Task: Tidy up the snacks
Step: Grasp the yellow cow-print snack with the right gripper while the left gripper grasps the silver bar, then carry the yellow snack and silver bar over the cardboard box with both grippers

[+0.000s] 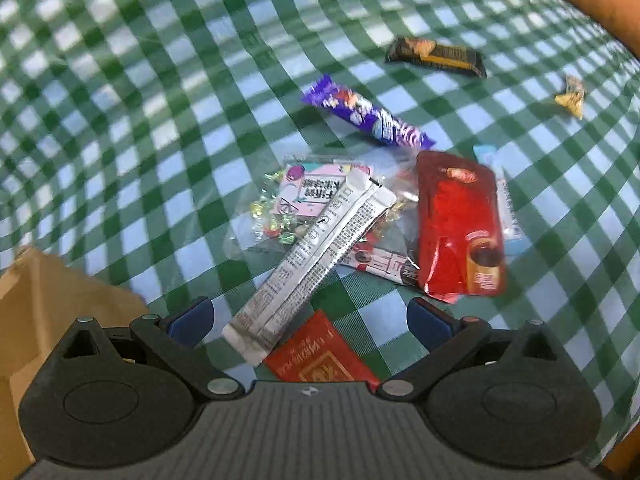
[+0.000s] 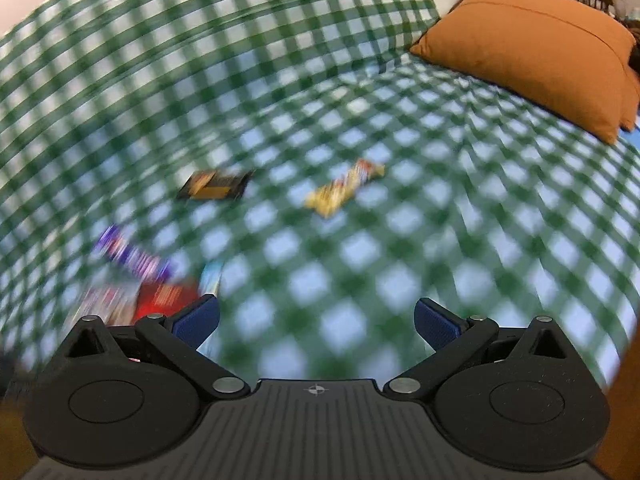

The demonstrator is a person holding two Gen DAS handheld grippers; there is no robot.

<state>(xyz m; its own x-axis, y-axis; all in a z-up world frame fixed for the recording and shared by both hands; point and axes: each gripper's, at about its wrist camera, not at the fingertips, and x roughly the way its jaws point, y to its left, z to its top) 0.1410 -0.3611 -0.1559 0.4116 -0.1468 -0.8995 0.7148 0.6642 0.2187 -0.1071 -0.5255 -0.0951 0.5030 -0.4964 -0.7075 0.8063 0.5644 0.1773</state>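
Sachets (image 1: 316, 248) heaped mid-bedspread (image 1: 120, 120) are judged light, slippery and crinkly, best pinched across a flat end, while both grippers (image 1: 308, 320) (image 2: 316, 322) are held spread, empty.

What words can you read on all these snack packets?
None can be read for sure.
Silver stick packets: small print, too tiny.
Pink label in the clear candy bag: upside down, blurred.
Red packet by the left gripper: gold letters, unclear.
Purple bar, red pouch, dark bar: blurred.
Right wrist view: all blurred.
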